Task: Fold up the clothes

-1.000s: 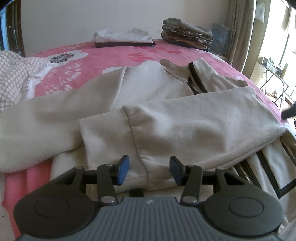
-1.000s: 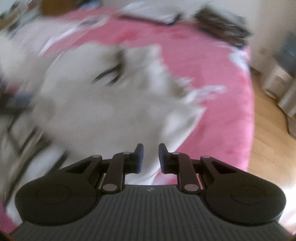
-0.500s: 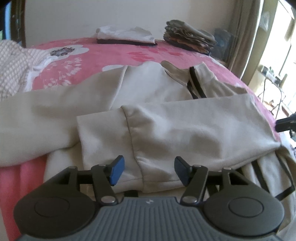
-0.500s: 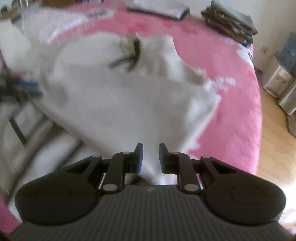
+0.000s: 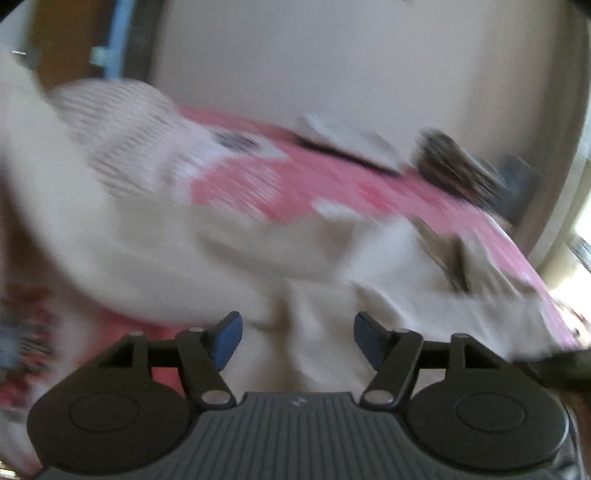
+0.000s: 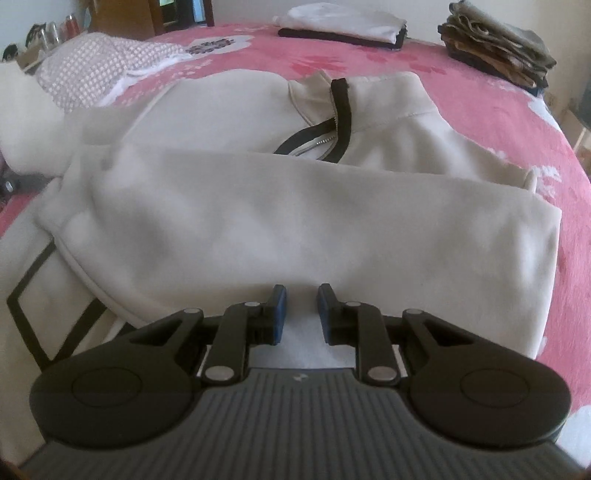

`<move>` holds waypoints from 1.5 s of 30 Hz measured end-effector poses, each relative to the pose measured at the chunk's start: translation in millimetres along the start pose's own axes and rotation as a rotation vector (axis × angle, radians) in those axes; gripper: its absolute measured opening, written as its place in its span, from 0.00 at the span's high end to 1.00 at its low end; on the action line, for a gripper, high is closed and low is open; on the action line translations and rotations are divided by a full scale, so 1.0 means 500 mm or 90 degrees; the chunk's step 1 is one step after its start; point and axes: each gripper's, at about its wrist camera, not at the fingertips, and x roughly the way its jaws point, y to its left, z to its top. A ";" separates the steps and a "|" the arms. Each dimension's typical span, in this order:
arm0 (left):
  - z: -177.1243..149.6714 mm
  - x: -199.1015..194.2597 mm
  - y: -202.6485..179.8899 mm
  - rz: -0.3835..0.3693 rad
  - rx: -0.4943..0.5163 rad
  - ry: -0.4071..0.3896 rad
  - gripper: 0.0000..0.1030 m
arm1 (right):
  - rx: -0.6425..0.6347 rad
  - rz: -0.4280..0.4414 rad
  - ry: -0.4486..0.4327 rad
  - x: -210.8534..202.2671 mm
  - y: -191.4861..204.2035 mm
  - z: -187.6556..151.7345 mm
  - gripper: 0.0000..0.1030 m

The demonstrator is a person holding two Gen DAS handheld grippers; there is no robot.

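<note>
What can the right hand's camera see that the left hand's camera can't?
Only the right wrist view shows the jacket's black zipper sharply, bottles far left, and the right gripper, its jaws narrowly apart over cloth. Only the left wrist view shows the left gripper, its jaws opening, gripping nothing. Both show the beige jacket, pink bedspread and folded stacks.

daylit; left view motion-blurred, right view sharp, edges bowed.

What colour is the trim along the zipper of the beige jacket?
Black trim on the beige jacket; the right wrist view shows it best.
</note>
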 end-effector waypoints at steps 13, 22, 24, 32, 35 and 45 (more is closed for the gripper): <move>0.173 -0.006 0.144 0.266 -0.137 -0.098 0.14 | 0.009 -0.001 -0.005 0.005 0.008 -0.004 0.82; 0.309 -0.033 0.064 0.156 -0.028 -0.059 0.16 | 0.024 0.003 -0.015 0.003 0.003 -0.010 0.82; 0.369 -0.036 0.055 0.178 0.027 -0.054 0.15 | 0.028 0.006 -0.018 0.003 0.002 -0.011 0.82; 0.544 0.047 0.269 0.374 -0.013 0.116 0.10 | 0.047 0.015 -0.031 0.001 -0.006 -0.018 0.82; 0.541 0.073 0.347 0.379 -0.083 0.181 0.09 | 0.048 0.017 -0.031 0.001 -0.007 -0.018 0.82; 0.505 0.071 0.356 0.339 -0.117 0.203 0.89 | 0.049 0.018 -0.032 -0.001 -0.006 -0.020 0.82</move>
